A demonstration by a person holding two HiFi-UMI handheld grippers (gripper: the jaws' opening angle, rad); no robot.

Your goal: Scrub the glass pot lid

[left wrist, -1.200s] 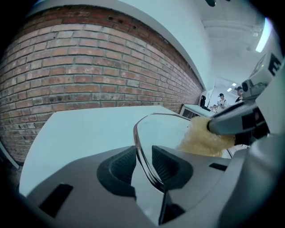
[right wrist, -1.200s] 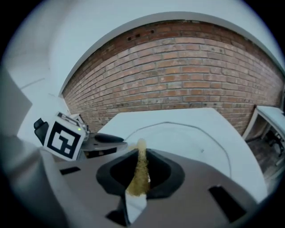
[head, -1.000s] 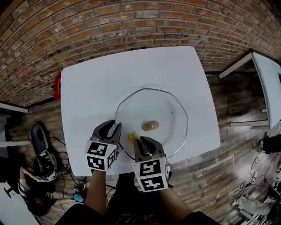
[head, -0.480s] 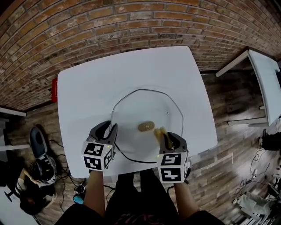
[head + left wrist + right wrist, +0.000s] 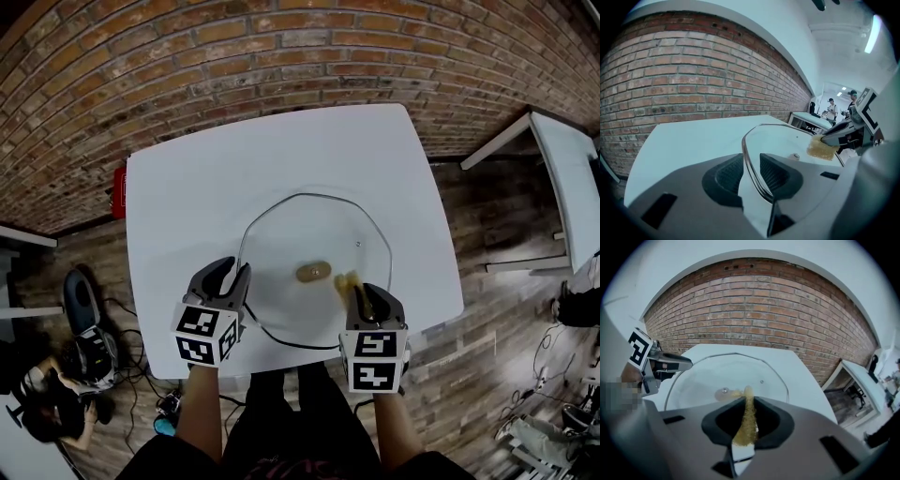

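Glass pot lid (image 5: 314, 230): lay on the near half of a white table (image 5: 234, 159), front rim close to the table's near edge, tan knob (image 5: 313, 272) at centre.

Surroundings, largest first:
- Bounded on the far side by a red-brick wall (image 5: 281, 47).
- Floored in wood planks (image 5: 469, 244).
- Flanked at right, well apart, by a second white table (image 5: 572, 178).
- Flanked at left by cables and gear (image 5: 89, 352) on the floor.
- Marked at the table's left edge by a small red item (image 5: 119, 192), type not determinable.

Grippers:
- Left gripper (image 5: 234, 270): closed on the lid's near-left rim, with the metal rim band between the ribbed pads.
- Right gripper (image 5: 364, 292): clamped on a yellow sponge (image 5: 345, 280), squeezed thin between the jaws and set tip-down on the glass just right of the knob. Overlapped the lid's near-right part.

Fitted just beyond the sponge with a small metal fitting (image 5: 357, 244) in the glass.

Labelled with black-and-white square markers on each gripper's cube (image 5: 202, 333).
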